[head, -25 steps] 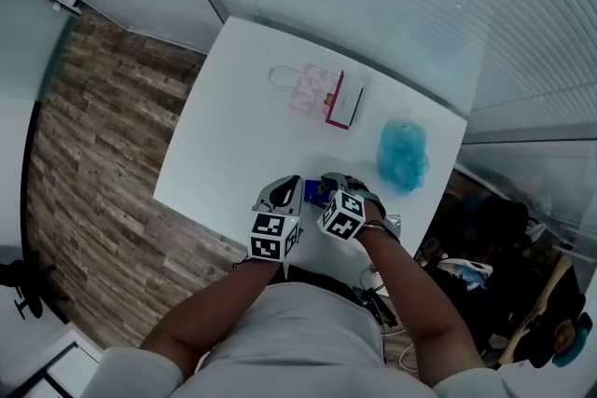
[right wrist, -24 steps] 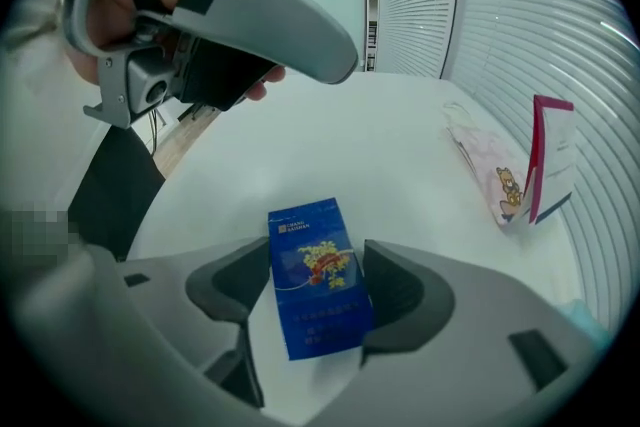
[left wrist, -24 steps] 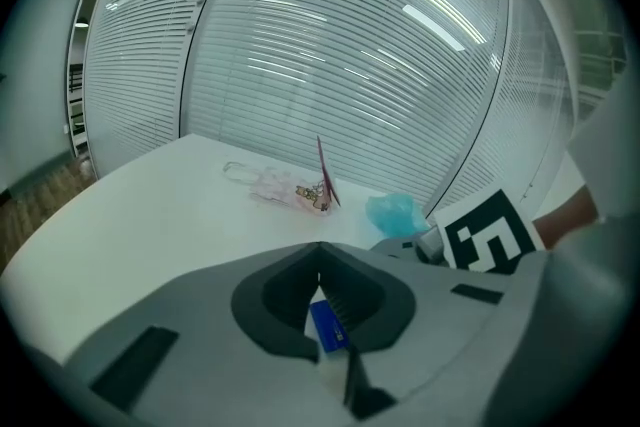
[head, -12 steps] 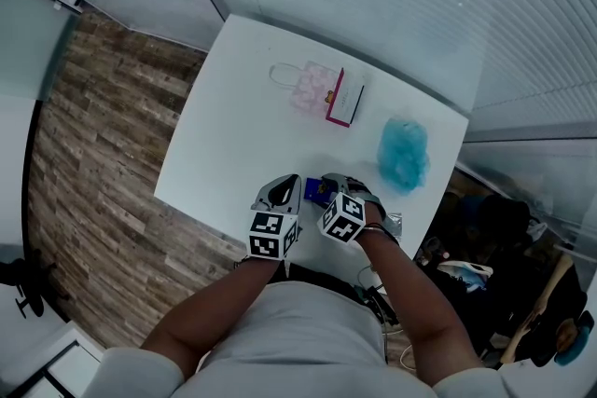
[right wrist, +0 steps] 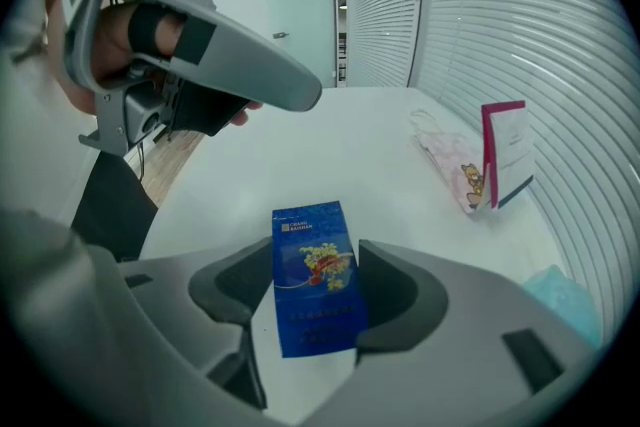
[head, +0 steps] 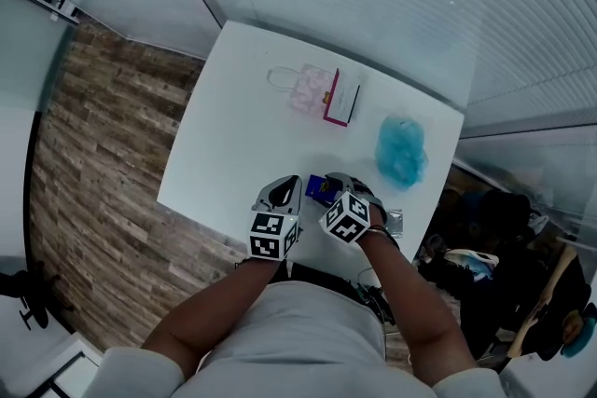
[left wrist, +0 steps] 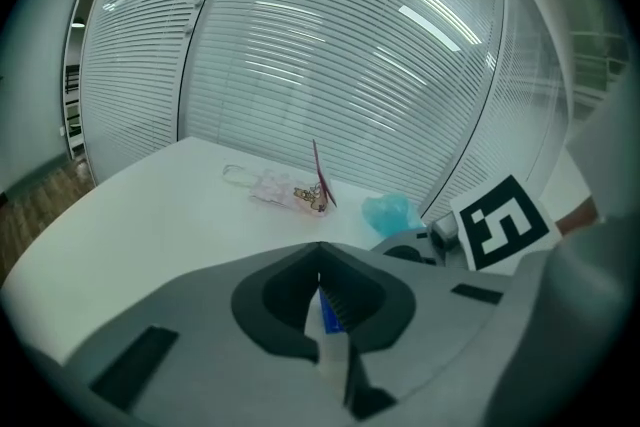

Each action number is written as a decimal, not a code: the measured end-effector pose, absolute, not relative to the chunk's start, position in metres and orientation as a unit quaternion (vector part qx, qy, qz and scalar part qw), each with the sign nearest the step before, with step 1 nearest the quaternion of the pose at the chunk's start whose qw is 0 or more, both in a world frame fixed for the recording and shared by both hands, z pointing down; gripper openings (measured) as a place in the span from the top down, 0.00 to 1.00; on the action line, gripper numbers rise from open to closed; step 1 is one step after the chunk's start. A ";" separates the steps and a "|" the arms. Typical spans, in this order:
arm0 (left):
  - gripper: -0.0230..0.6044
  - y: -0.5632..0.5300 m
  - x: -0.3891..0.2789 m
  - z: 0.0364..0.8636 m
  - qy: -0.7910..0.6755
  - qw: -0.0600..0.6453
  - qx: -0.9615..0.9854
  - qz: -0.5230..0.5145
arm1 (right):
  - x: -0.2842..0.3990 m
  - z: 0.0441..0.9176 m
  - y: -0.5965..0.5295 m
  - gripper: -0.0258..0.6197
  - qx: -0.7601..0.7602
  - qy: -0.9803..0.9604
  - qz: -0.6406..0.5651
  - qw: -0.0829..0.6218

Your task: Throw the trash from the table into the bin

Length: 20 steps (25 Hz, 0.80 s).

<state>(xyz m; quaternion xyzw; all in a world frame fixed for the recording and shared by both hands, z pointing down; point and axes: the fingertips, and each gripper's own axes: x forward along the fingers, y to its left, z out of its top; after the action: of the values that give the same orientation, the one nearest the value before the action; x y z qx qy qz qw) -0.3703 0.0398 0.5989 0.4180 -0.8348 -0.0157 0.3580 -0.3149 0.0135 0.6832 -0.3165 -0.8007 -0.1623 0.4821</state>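
- The right gripper (right wrist: 316, 255) pinches the blue packet (right wrist: 312, 300) by its two long edges, probably so the thin, flat thing can be raised off the table (head: 224, 144); it sits at the near edge
- The left gripper (left wrist: 320, 253) hangs just beside it, jaws pressed together and empty, apparently kept free
- Farther off lie a teal crumpled wad (head: 401, 152), a pink bag (head: 311, 89) and an upright card (head: 341, 98), apparently awaiting their turn
- No bin shows in any view
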 end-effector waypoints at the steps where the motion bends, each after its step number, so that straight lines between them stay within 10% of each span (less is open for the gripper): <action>1: 0.96 0.039 -0.371 0.597 -0.834 0.356 0.421 -0.015 | -0.316 0.679 0.012 0.54 -0.308 -0.807 -0.157 0.479; 20: 0.96 0.016 -0.362 0.536 -0.796 0.306 0.522 0.011 | -0.322 0.572 -0.018 0.54 -0.094 -0.916 -0.025 0.390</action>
<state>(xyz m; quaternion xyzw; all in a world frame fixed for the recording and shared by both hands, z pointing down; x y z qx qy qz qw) -0.3620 0.0160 0.5360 0.5224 -0.7959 0.0109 0.3059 -0.3220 -0.0177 0.5720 -0.0936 -0.9156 -0.0252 0.3902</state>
